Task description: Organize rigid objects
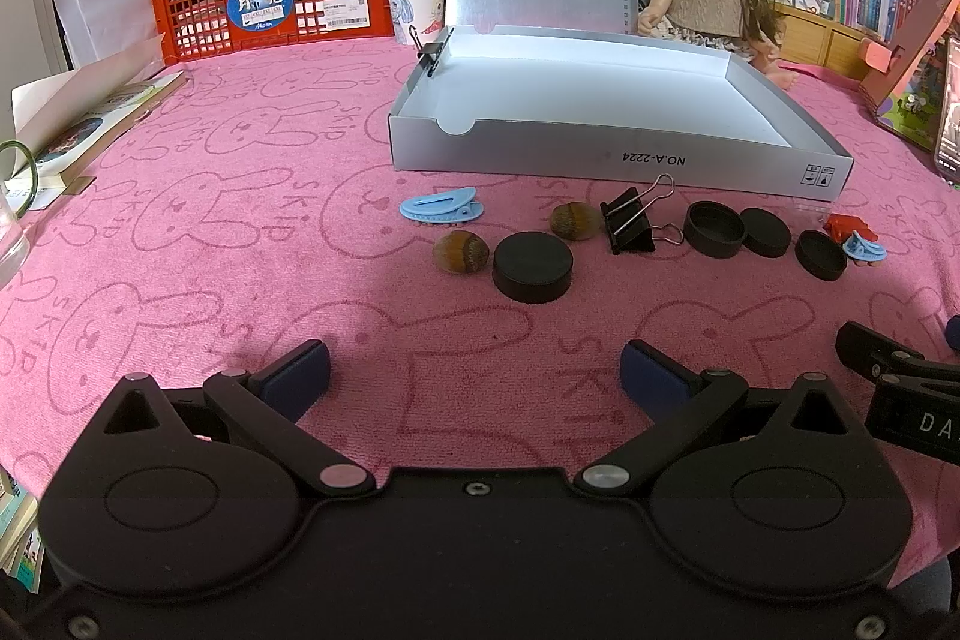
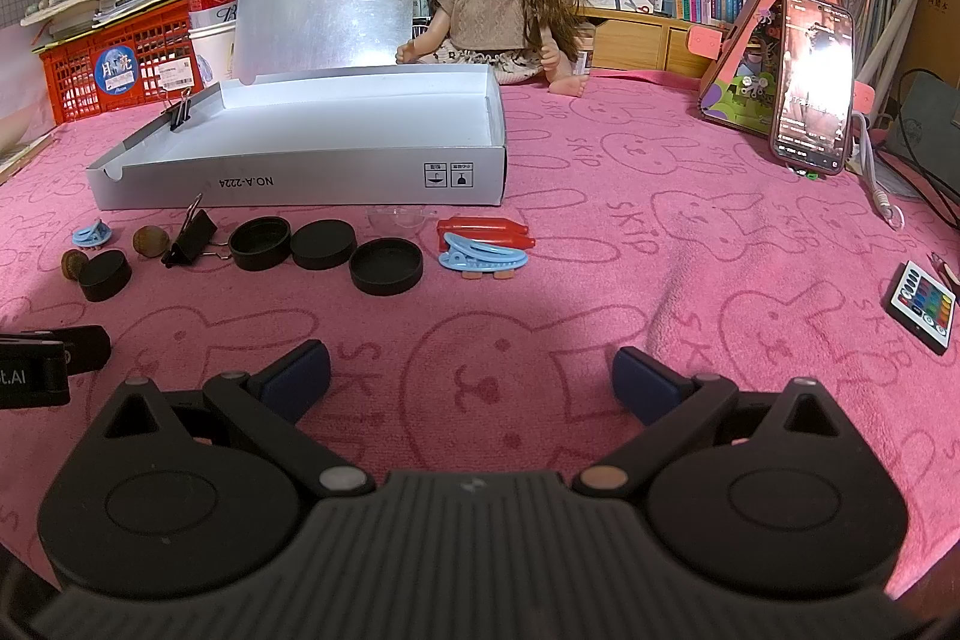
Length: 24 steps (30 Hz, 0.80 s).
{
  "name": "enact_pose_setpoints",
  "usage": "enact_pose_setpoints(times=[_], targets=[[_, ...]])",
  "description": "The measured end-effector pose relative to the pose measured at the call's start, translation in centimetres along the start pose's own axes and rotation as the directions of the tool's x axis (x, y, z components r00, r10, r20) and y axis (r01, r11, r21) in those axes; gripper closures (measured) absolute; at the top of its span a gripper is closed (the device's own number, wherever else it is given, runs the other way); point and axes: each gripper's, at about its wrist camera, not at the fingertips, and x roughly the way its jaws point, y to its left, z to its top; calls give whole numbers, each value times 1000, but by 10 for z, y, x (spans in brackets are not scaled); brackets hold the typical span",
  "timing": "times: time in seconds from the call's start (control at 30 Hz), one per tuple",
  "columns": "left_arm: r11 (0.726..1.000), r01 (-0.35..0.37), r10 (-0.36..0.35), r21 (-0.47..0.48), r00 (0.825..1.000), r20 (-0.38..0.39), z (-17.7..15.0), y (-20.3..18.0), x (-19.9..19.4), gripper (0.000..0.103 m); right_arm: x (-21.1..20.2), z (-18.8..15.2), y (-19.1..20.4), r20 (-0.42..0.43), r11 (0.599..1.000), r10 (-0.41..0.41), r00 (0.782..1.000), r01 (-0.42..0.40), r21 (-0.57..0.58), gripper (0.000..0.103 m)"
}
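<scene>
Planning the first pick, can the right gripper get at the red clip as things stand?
Probably yes. The right gripper is open over bare cloth, and the red clip lies ahead with nothing between, though a blue clip touches its near side.

**Materials ahead of my grippers**

Under both my grippers lies a pink cloth (image 1: 210,232), nubbly terry. Ahead, the box (image 2: 300,172) looks like smooth matt card. Before it, my caps (image 1: 531,267) are matt black plastic, the blue clip (image 2: 483,253) glossy plastic, the binder clip (image 1: 627,220) black metal, the nuts (image 1: 461,251) dull, rough.
</scene>
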Motion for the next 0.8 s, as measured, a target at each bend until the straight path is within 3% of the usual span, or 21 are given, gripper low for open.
enact_pose_setpoints(times=[0.8], targets=[[1000, 5, -5, 4, 1000, 23, -5, 3, -3, 0, 1, -1, 0, 2, 1000, 1, 1000, -1, 0, 0]])
